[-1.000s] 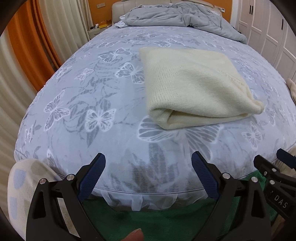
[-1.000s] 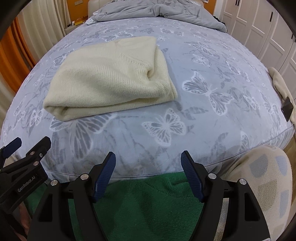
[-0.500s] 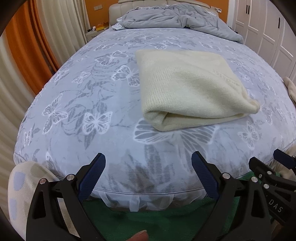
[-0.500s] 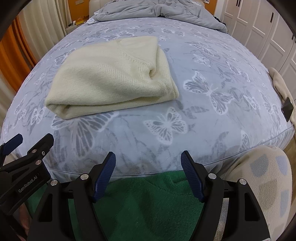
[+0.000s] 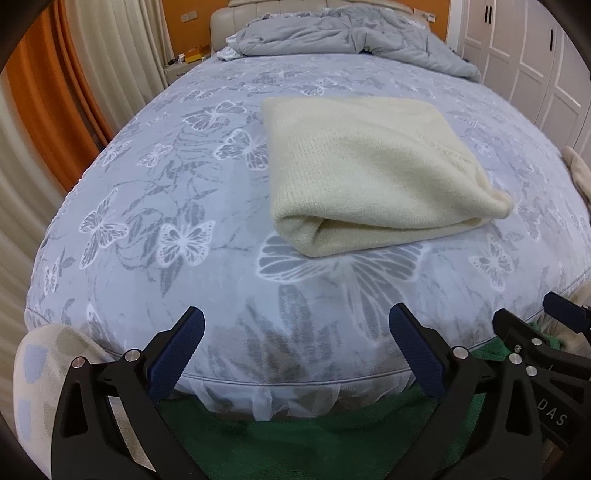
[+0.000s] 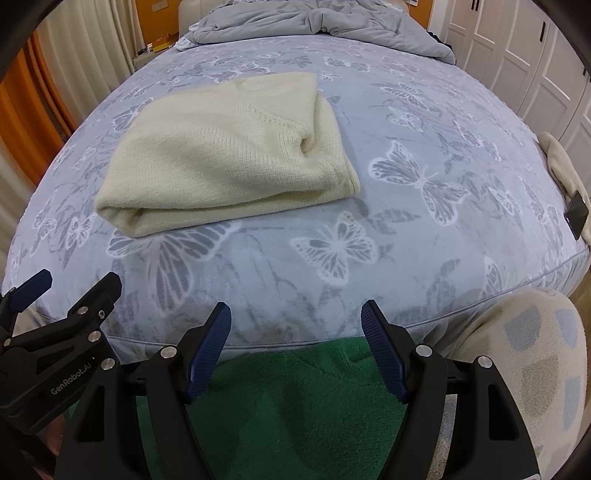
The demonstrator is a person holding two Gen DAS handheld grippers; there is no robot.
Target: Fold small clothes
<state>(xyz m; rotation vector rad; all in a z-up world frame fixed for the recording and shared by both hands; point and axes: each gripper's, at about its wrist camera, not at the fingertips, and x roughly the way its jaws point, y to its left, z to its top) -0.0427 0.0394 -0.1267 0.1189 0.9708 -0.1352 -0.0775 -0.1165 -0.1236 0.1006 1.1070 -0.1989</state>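
Note:
A cream knitted garment (image 5: 369,177) (image 6: 229,158) lies folded into a thick rectangle on the butterfly-print bed cover (image 5: 184,184) (image 6: 424,147), its folded edge facing me. My left gripper (image 5: 295,323) hovers over the bed's near edge, well short of the garment; its jaws are opening wide and nothing is between them. My right gripper (image 6: 295,317) is open and empty too, held over the bed's edge, nearer than the garment and to its right. Each gripper shows at the other view's side edge.
A crumpled grey duvet (image 5: 351,33) is heaped at the head of the bed. A green cloth (image 6: 280,406) and patterned trouser legs (image 6: 535,350) are below the grippers. Another cream cloth (image 6: 561,162) and a dark phone (image 6: 577,216) lie at the bed's right edge. White wardrobes (image 5: 535,55) stand on the right, curtains (image 5: 37,110) on the left.
The left gripper's jaws have spread slightly wider. The garment and the right gripper have stayed where they were.

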